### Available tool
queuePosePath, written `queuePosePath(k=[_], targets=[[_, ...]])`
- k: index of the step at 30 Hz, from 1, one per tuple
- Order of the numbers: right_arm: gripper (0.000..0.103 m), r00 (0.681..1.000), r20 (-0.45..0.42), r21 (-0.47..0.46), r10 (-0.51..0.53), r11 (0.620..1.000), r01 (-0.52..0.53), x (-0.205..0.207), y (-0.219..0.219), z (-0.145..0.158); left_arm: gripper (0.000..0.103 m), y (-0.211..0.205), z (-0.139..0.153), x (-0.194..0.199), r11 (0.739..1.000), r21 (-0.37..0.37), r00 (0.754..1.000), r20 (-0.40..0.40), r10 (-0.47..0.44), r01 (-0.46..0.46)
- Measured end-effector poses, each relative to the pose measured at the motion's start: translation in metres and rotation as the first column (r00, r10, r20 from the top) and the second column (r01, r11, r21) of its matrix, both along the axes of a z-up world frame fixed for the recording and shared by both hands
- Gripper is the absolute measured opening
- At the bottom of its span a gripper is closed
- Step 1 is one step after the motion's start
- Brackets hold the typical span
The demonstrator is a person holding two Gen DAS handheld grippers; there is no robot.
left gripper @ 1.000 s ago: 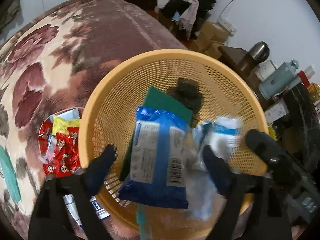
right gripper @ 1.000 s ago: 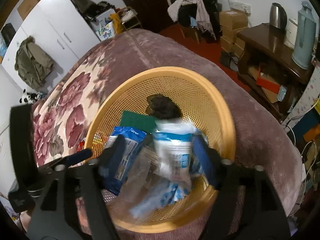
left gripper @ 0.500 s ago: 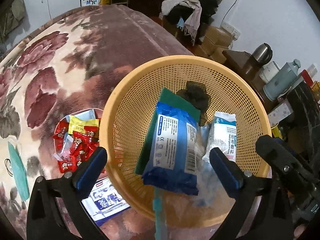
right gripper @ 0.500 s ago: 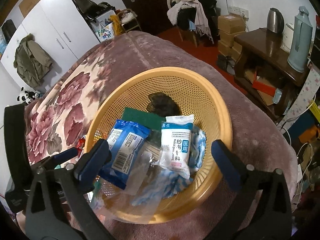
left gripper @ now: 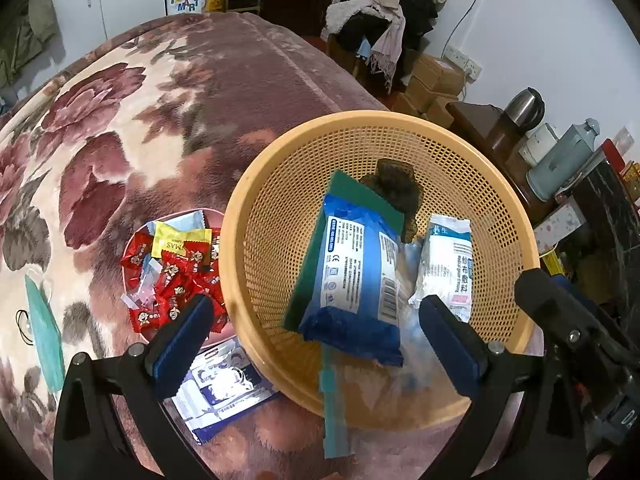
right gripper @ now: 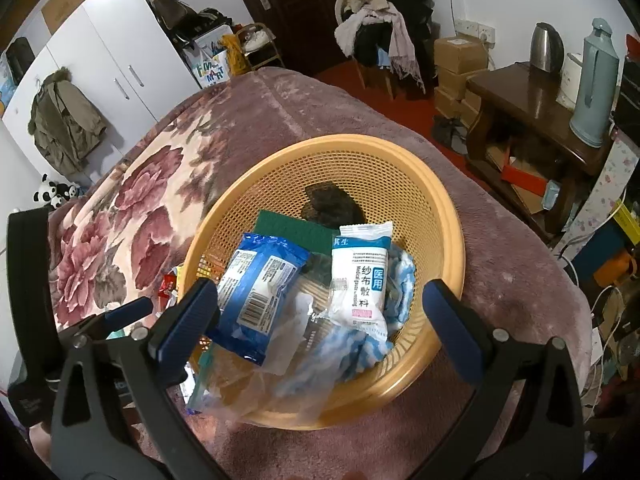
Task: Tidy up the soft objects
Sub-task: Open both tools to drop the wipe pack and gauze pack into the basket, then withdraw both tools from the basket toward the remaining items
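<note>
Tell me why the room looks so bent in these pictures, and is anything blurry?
Left wrist view: fisheye lens bows the walls and darkens the corners; the basket and blue packet are sharp, the clear plastic bag at its near rim is smeared. Right wrist view: same curving; white gauze packet crisp, glare on the kettle.

The white plastic gauze packet [right gripper: 362,278] in the basket is showing the Chinese characters 医用纱布敷料. A yellow candy wrapper [left gripper: 180,242] is reading "MAS". The white bag [right gripper: 210,70] by the wardrobe is reading "MART".
</note>
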State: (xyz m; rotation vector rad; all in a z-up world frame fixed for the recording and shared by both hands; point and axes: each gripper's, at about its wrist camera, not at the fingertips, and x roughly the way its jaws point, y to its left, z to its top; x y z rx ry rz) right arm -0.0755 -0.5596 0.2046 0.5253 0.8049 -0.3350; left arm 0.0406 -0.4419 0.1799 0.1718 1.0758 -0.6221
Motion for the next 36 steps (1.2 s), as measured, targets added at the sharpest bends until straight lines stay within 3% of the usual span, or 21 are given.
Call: queuePosePath(k=[17, 36], targets=[[0.103, 0.999, 0.04, -0.038, 0.01, 0.999, -0.008, -0.01, 0.02, 0.01, 0.102, 0.02, 0.011, -0.012, 1.0, -0.017, 1.0, 0.01, -0.011, 0.011], [0.103, 1.0, 0.026, -0.047, 0.007, 0.999, -0.006, -0.025, 0.043, 0.016, 0.102, 0.053, 0.017, -0.03, 1.0, -0.02, 1.0, 0.009, -0.018, 0.018]])
